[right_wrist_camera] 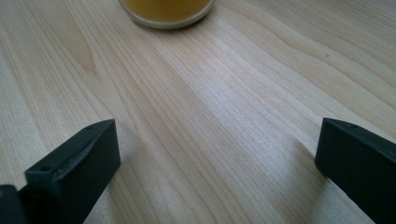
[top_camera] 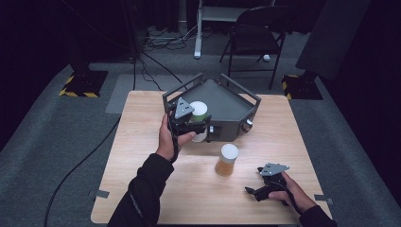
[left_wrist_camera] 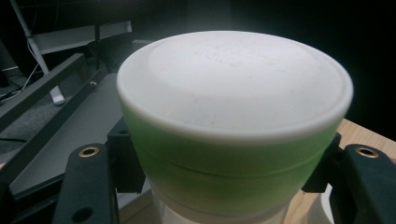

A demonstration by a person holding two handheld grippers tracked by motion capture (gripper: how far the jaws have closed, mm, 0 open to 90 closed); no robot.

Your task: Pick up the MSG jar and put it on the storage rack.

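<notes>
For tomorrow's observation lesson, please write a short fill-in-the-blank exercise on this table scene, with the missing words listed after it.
1. The left tongs are shut on a jar with a white lid and a ____ body.
2. The right tongs rest on the wooden table with jaws ____.
3. The amber jar stands on the ____.
4. The grey tray sits at the table's ____ edge.

Missing words: green; open; table; far

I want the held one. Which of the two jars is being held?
The green jar, with the left gripper shut on it by the grey tray. The amber jar stands alone on the table.
</notes>
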